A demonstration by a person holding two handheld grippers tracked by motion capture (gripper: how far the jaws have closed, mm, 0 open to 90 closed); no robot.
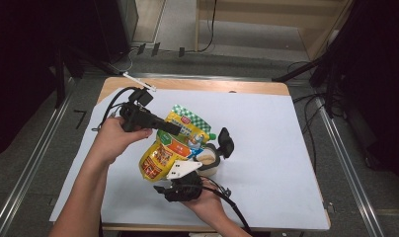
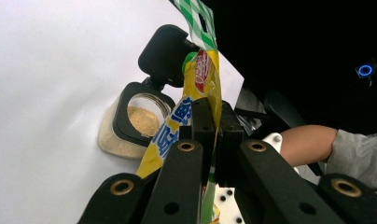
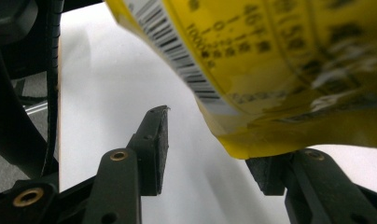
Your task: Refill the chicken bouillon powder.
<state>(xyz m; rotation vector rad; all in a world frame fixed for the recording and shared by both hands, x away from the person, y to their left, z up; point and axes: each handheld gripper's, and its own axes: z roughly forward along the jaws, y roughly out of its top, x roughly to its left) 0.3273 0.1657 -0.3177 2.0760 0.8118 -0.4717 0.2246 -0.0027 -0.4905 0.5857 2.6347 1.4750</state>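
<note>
The left gripper (image 2: 213, 135) was clamped on the yellow pouch (image 1: 170, 148), held over mid-table above the open jar (image 2: 130, 123). The right gripper (image 3: 207, 154) had its fingers apart beneath the pouch's near edge; bare table (image 1: 276, 148) lay to the right.

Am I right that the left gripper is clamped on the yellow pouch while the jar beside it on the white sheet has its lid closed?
Not quite: the jar's lid is flipped open, and the left gripper view shows the powder inside. The rest holds: the left gripper is clamped on the yellow pouch, and the jar stands beside it on the white sheet.
</note>
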